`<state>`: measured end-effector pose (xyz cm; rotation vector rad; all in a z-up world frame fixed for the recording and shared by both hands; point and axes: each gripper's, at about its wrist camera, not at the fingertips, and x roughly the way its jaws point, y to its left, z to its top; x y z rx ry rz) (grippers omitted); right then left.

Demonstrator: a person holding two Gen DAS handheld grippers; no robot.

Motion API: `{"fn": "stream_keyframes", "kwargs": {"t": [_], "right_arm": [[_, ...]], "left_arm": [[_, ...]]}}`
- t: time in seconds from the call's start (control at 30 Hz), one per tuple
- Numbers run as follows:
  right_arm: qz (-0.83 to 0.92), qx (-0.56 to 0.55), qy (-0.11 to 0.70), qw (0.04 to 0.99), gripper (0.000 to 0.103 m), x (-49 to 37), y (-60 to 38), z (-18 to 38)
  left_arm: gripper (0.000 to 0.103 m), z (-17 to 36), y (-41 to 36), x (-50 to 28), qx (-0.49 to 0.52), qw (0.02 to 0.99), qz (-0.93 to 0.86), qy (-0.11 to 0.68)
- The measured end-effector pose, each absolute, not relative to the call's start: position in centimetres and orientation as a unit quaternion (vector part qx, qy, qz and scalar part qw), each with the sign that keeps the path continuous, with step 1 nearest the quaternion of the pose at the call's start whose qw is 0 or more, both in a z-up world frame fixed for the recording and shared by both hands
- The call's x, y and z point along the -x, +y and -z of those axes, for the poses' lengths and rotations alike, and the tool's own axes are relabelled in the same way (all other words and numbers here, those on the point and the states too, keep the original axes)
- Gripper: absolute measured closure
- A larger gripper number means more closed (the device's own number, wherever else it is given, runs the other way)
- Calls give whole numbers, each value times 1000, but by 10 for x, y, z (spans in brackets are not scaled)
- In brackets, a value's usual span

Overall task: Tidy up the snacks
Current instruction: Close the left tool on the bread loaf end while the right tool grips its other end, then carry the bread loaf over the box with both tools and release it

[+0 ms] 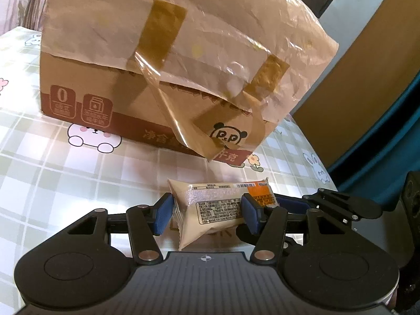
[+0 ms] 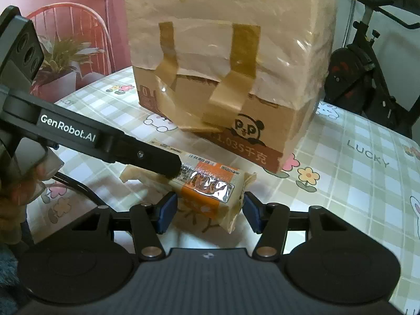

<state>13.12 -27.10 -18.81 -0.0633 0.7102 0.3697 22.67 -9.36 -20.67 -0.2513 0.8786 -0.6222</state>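
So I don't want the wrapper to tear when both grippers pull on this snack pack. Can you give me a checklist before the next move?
1. Left gripper pads pressing the snack pack: ok, both blue pads touch it.
2. Right gripper pads pressing the pack's orange end: cannot tell; the pack sits between them, contact unclear.
3. Pack clear of the tablecloth: cannot tell.
4. Cardboard box has an opening to drop the pack in: not ok, taped plastic covers the top.
5. Grippers clear of each other: ok in the right wrist view, though close.
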Motion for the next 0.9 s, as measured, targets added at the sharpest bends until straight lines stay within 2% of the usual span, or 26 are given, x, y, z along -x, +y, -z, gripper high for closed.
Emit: {"fn": "stream_keyframes", "kwargs": {"t": [0.5, 0.9], "right_arm": [[-180, 53, 326, 926, 45, -133, -258, 164], [-184, 46, 239, 952, 45, -132, -252, 74]], "left_arm": [[44, 175, -73, -223, 133, 865, 299, 381], [42, 84, -53, -223, 137, 896, 311, 286]]}}
